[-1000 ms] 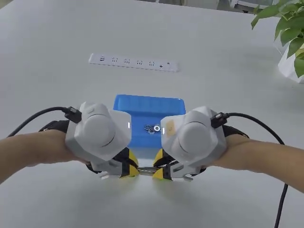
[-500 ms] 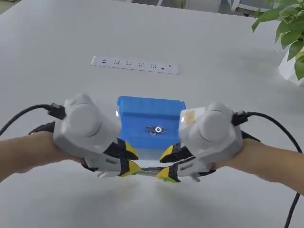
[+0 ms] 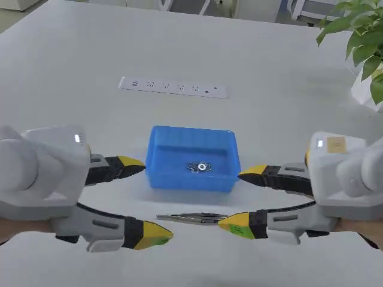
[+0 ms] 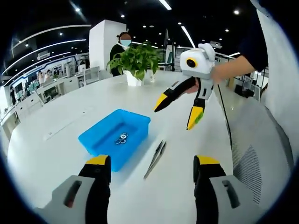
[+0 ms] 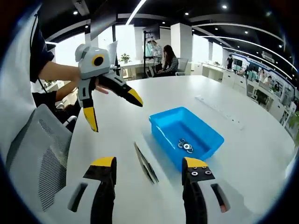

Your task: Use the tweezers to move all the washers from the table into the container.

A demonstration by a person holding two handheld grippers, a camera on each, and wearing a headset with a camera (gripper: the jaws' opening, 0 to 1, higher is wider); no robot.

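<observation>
Tweezers [image 3: 190,219] lie crosswise, left-to-right, before container [image 3: 192,181].

Units compared: left gripper [image 3: 152,200], right gripper [image 3: 232,199], same build. Housings [image 3: 42,161] were light grey, rounded. Small white indicator [image 3: 76,139] was lit on top of each. Jaws were black with yellow tips. Right housing carried pale yellow label [image 3: 336,143]. Thin black cable [image 4: 222,114] ran from right gripper. Person wore dark short sleeve [image 5: 41,56].

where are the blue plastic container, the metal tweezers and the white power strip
blue plastic container [image 3: 191,181], head view, front wall
metal tweezers [image 3: 191,219], head view, mid shaft
white power strip [image 3: 173,87], head view, its middle
</observation>
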